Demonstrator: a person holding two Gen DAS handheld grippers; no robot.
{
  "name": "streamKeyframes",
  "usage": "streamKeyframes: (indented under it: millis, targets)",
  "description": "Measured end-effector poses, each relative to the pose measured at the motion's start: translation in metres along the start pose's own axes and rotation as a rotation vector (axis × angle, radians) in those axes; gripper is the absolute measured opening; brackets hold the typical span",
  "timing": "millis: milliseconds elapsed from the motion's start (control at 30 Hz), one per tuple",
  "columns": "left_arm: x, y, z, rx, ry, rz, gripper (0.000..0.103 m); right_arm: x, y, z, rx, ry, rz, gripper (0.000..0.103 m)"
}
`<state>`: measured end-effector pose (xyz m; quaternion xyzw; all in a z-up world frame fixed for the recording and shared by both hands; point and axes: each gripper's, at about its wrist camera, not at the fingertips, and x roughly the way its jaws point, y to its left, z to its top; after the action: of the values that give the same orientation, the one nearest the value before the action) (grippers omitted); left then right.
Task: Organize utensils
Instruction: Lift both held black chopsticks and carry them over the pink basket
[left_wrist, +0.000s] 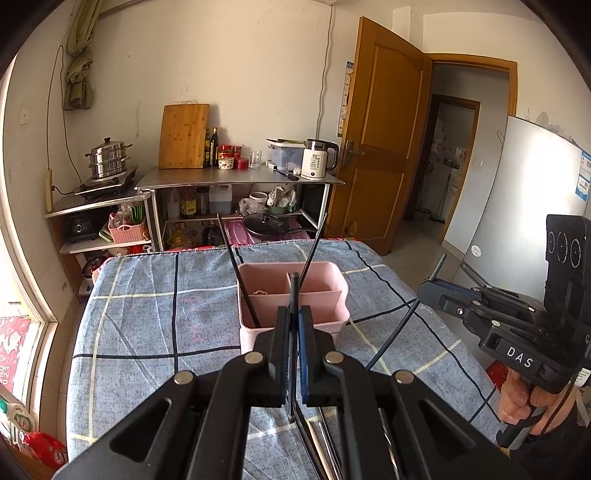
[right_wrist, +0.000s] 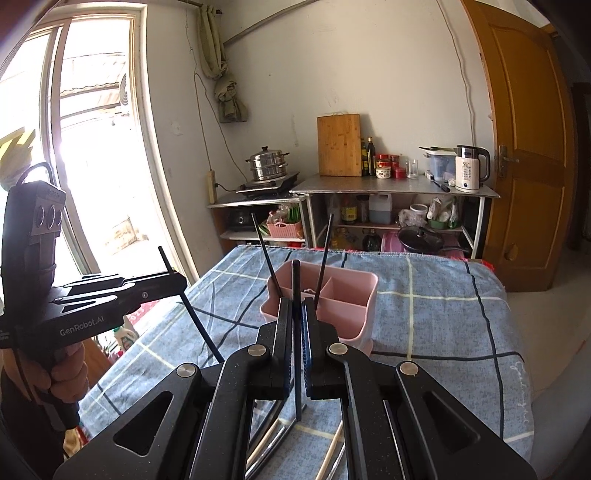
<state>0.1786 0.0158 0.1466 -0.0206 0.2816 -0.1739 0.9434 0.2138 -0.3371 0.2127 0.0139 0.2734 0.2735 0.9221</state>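
Note:
A pink divided utensil holder (left_wrist: 295, 295) stands on the table; it also shows in the right wrist view (right_wrist: 332, 299). Two black chopsticks (left_wrist: 236, 266) lean in its left compartment. My left gripper (left_wrist: 294, 317) is shut on a black chopstick (left_wrist: 294, 291), held upright just before the holder. My right gripper (right_wrist: 296, 314) is shut on another black chopstick (right_wrist: 296, 284), also near the holder. The right gripper shows at the right of the left wrist view (left_wrist: 436, 291); the left gripper shows at the left of the right wrist view (right_wrist: 173, 284). More utensils (right_wrist: 273, 439) lie on the cloth under the grippers.
The table has a blue checked cloth (left_wrist: 155, 325). Behind it stand metal shelves (left_wrist: 236, 181) with pots, bottles, a cutting board and a kettle (left_wrist: 317, 158). A wooden door (left_wrist: 380, 140) and a fridge (left_wrist: 517, 192) are at the right, a window (right_wrist: 85, 147) at the left.

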Motion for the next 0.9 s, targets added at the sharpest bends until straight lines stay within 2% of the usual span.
streamKeyframes:
  millis: [567,767,900]
  targets:
    - [-0.003,0.013,0.087,0.018,-0.122,-0.007,0.005,0.011,0.011,0.085,-0.033,-0.143,0.028,0.005]
    - [0.016,0.02,0.098,0.017,-0.126,-0.007,0.005,0.032,0.007,0.099,-0.029,-0.158,0.016,0.004]
    - [0.033,0.03,0.095,0.003,-0.117,-0.004,0.005,0.049,0.004,0.093,-0.022,-0.138,0.012,0.005]
